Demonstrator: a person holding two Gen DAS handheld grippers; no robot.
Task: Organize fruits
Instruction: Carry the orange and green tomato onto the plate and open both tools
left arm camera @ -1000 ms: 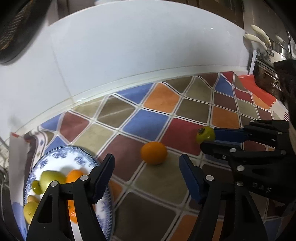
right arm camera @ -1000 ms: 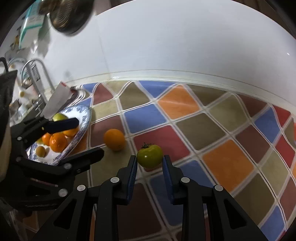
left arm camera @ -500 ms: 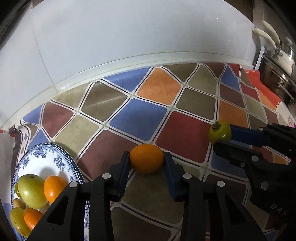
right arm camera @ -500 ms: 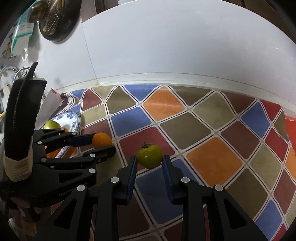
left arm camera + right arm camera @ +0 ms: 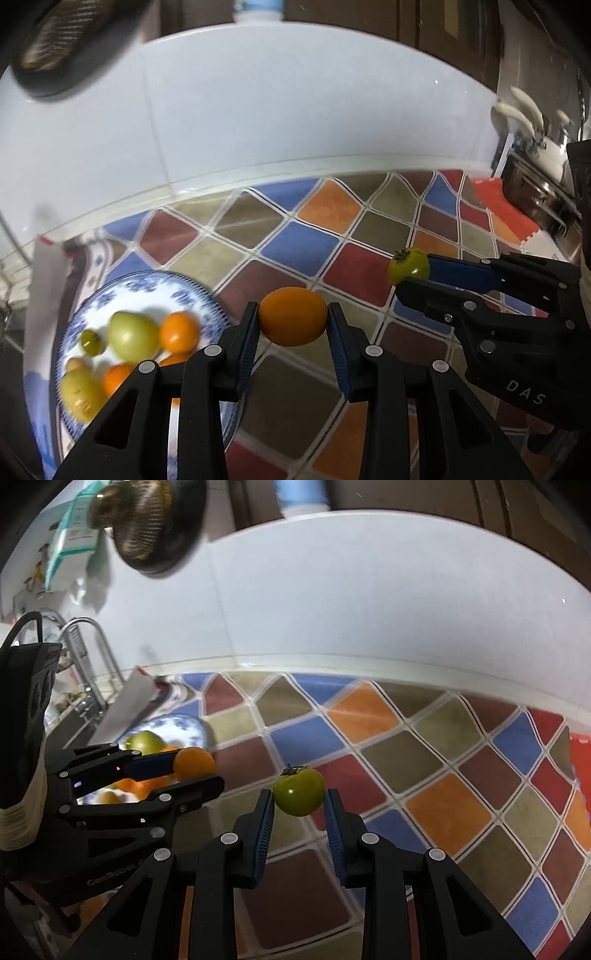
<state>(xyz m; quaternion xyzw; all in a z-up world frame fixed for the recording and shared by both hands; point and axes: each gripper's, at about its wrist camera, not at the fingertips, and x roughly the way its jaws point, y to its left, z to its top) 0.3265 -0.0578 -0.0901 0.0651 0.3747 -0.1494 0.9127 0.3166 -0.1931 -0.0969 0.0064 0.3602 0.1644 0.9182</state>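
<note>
The left claw (image 5: 291, 319) is clamped on a round, smooth orange fruit (image 5: 292, 316), its two blue-padded black fingers pressing on the fruit's left and right sides, and the fruit is held clear of the worktop (image 5: 299, 245), which is covered in a pattern of blue, orange, red, brown and olive diamonds with pale lines between them. The right claw (image 5: 298, 806) is closed on a small green tomato-like fruit with a dark stalk (image 5: 298, 791), gripped between its own blue pads and likewise raised above the patterned surface. In the left wrist view the right claw reaches in from the right side with the green fruit at its tip, near the orange fruit but apart from it. To the left of both sits a blue-and-white patterned plate (image 5: 177, 291) on the worktop, carrying a large pale green fruit (image 5: 132, 335), several smaller orange fruits and some yellow-green ones, all somewhat blurred. A white tiled wall (image 5: 295, 125) rises behind the worktop, and a dark round pan (image 5: 155, 524) hangs on it at the upper left.
</note>
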